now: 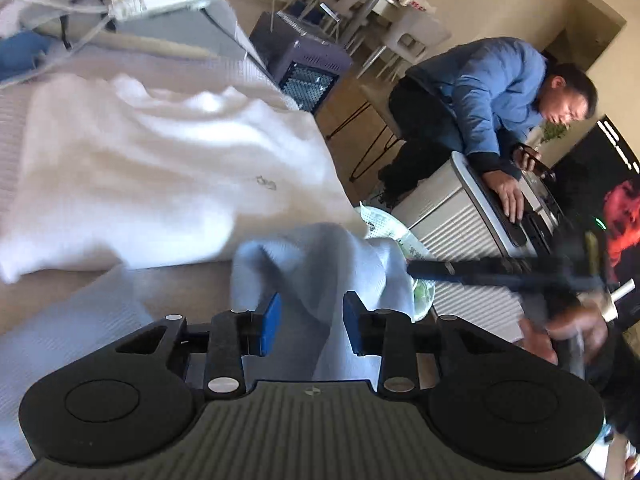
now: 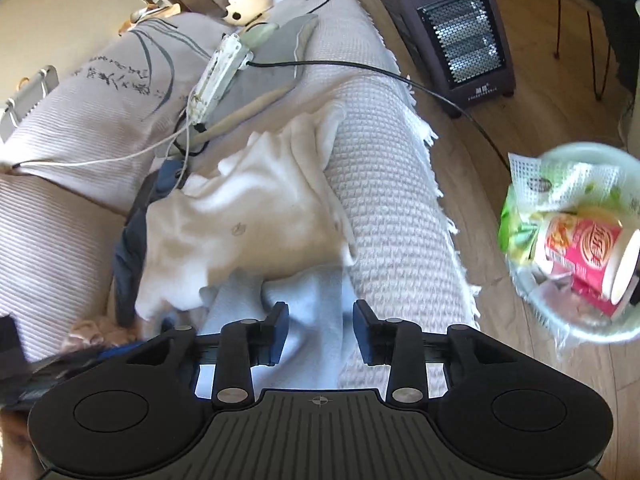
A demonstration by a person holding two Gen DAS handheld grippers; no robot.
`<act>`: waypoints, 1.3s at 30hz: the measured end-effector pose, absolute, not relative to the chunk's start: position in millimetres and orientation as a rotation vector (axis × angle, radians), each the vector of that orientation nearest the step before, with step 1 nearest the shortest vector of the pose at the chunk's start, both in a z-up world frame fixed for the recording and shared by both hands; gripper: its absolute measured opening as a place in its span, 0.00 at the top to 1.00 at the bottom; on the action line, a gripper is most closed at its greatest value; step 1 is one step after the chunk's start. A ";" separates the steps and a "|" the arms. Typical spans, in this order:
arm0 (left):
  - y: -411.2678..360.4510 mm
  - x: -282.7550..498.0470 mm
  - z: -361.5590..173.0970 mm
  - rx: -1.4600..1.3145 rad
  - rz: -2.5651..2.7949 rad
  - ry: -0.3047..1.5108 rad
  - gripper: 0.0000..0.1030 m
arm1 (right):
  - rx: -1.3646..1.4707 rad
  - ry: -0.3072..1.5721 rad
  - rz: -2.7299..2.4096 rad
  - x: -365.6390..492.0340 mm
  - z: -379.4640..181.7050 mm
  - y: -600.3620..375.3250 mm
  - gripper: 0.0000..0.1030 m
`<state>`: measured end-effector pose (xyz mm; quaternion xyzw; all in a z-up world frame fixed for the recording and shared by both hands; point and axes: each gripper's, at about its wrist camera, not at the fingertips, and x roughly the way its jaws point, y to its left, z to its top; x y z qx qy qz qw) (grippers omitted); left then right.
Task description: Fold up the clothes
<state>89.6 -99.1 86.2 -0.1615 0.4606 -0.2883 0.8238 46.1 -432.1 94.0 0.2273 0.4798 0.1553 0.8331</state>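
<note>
A light blue garment (image 1: 312,256) lies bunched on the sofa's edge, in front of a white garment (image 1: 160,160) with a small chest emblem. My left gripper (image 1: 313,308) is open. A fold of the blue cloth runs between its blue pads (image 1: 272,320), which stand clear of it. In the right wrist view the same light blue garment (image 2: 308,284) passes between the jaws of my right gripper (image 2: 322,316). That gripper is open too, its pads (image 2: 364,330) not pressing the cloth. The white garment (image 2: 248,216) lies crumpled just beyond.
A waffle-weave sofa cover (image 2: 380,160) drapes over the seat edge. A power strip (image 2: 220,72) with cables lies behind the clothes. On the floor stand a heater (image 2: 460,28) and a waste basket (image 2: 572,248). A person in a blue jacket (image 1: 488,92) sits at right.
</note>
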 end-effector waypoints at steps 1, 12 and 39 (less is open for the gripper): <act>-104.0 96.9 80.1 -0.385 -0.603 1.001 0.71 | 0.480 1.019 0.331 42.6 94.2 -432.1 0.65; -143.9 118.3 57.8 -0.449 -0.499 1.025 0.88 | 0.431 1.023 0.377 15.5 84.4 -427.1 0.65; -144.4 -4.1 71.1 -0.103 -0.610 0.935 0.74 | -0.107 0.915 0.646 24.5 130.3 -279.0 0.75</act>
